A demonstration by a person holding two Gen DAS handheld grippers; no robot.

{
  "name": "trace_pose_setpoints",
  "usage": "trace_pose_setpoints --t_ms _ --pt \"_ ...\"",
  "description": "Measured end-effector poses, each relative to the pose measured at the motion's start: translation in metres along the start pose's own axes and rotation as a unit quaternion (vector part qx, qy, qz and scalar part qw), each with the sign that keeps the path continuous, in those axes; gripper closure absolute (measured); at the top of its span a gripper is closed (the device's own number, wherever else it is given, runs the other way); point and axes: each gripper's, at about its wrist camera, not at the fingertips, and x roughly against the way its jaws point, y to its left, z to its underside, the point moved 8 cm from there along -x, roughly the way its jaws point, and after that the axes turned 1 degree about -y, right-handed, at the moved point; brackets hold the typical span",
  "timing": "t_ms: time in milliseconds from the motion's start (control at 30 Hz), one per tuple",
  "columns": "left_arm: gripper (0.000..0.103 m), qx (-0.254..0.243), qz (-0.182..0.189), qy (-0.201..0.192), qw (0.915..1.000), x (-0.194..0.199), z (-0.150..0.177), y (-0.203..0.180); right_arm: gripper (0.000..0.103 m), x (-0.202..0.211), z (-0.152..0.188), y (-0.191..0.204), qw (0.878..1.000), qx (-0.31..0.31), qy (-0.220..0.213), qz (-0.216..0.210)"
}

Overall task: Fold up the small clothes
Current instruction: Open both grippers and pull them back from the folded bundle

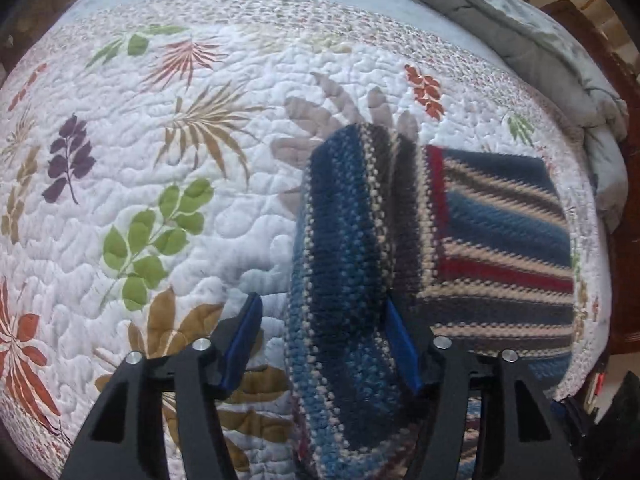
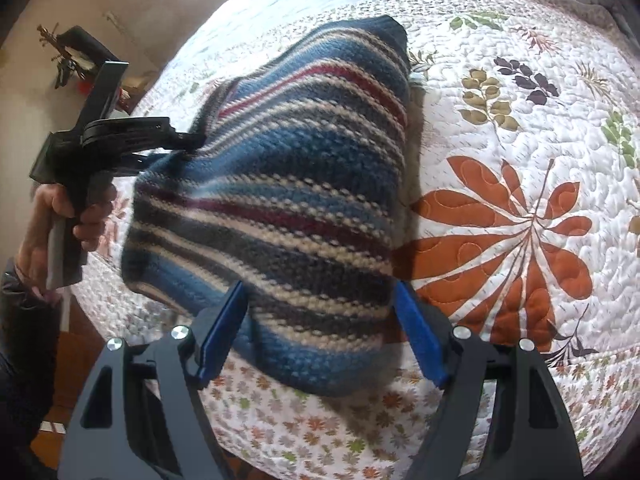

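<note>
Bedding came first: a white quilt (image 1: 168, 152) printed with coloured leaves covered the bed, with a grey blanket (image 1: 532, 28) bunched at its far edge. On the quilt's right part lay the striped knit garment (image 1: 500, 240), flat on its right half, while its left portion stood raised as a fold. The fold-over step looked to be in hand, perhaps just being let go. The left tongs (image 1: 324, 344) stood apart with the raised fold between the blue pads, not visibly pinched. The right tongs (image 2: 324, 332) also stood apart, straddling the garment's near edge without clamping it. Next, the raised flap would likely need laying flat and squaring with the lower layer.
</note>
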Motion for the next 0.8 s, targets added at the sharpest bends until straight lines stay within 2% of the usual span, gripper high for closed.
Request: trace_pose_setpoints --t_ms 67,200,333,433,533,700,800 --pt "0.034 0.000 -0.002 0.000 1.0000 -0.002 0.000 0.002 0.028 -0.002 0.001 -0.001 1.000 -0.006 0.003 -0.005" --pt "0.035 0.025 0.026 -0.012 0.9993 0.014 0.004 0.005 0.028 0.005 0.000 0.000 1.000 -0.014 -0.003 -0.008" --pt "0.035 0.012 0.012 -0.041 0.9990 0.042 0.021 0.010 0.024 0.018 0.001 0.002 1.000 -0.012 -0.012 0.000" --pt "0.035 0.009 0.000 -0.052 0.9986 0.061 0.042 0.019 0.022 0.026 0.005 0.002 1.000 -0.016 -0.017 0.010" --pt "0.033 0.019 -0.008 -0.059 0.9981 0.071 0.064 0.032 0.016 0.032 0.011 0.002 0.999 -0.019 -0.019 0.030" --pt "0.031 0.017 -0.065 -0.053 0.9964 0.076 0.114 0.058 0.014 0.039 0.036 -0.003 0.998 -0.028 -0.014 0.058" --pt "0.030 0.028 -0.062 -0.042 0.9968 0.075 0.143 0.067 0.014 0.039 0.052 -0.007 0.997 -0.039 -0.004 0.064"
